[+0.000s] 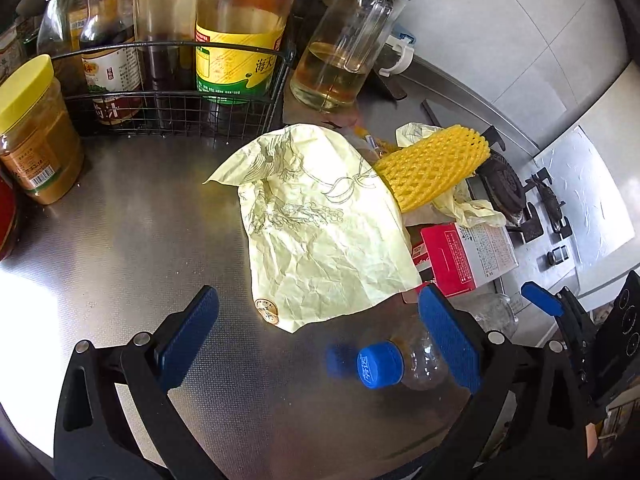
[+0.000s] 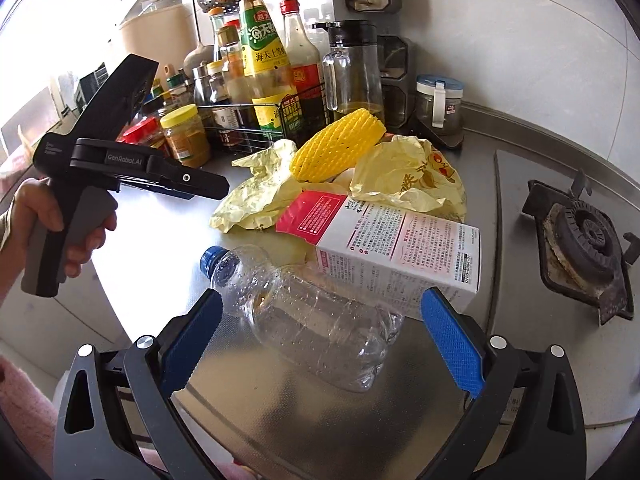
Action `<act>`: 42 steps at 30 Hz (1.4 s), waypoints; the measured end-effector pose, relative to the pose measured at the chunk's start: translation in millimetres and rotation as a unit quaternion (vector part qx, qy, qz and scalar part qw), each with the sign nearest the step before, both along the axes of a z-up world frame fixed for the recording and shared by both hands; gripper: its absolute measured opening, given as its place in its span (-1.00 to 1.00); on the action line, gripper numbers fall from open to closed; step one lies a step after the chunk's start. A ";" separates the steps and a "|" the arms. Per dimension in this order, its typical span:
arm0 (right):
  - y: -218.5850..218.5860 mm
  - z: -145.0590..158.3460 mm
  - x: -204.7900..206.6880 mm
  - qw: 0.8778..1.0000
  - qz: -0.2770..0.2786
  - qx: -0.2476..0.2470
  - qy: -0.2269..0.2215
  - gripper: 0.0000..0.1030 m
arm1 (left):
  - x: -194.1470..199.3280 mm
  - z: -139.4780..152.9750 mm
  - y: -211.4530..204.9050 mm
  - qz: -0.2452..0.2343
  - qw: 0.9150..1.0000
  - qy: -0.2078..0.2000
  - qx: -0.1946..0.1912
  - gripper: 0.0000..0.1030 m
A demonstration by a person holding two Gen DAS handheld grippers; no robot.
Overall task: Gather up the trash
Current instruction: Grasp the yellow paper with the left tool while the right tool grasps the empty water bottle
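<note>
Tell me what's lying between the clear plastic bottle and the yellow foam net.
The red-and-white carton lies between the clear plastic bottle and the yellow foam net, clearest in the right wrist view.

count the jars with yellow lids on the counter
1. The yellow-lidded jar stands left of the wire rack, beside a red-lidded jar. Others may be hidden behind the crowded bottles.

Both wrist cameras look down close over the table (image 1: 140,208), left facing the bottle rack (image 1: 172,92), right facing across; they share the clear bottle (image 2: 312,312)

Harsh left glare, fisheye-warped edges
</note>
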State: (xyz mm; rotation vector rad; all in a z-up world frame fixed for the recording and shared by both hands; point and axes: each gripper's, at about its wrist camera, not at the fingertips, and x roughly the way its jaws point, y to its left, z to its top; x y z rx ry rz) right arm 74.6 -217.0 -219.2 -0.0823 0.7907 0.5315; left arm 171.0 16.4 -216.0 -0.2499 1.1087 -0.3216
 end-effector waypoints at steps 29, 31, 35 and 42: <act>58.5 -28.5 5.9 0.994 0.084 -0.019 0.068 0.53 | 41.8 -30.0 -2.9 -0.059 0.998 0.019 0.031 0.40; 64.9 -30.6 4.8 0.994 0.090 -0.032 0.059 0.54 | 39.4 -30.5 -4.3 -0.066 0.997 0.007 0.041 0.33; 69.0 -35.6 8.8 0.994 0.088 -0.028 0.061 0.50 | 40.6 -31.9 -3.1 -0.067 0.997 -0.009 0.045 -0.09; 71.9 -36.2 10.2 0.995 0.073 -0.017 0.060 0.46 | 36.0 -34.0 8.4 -0.071 0.996 -0.019 0.044 -0.50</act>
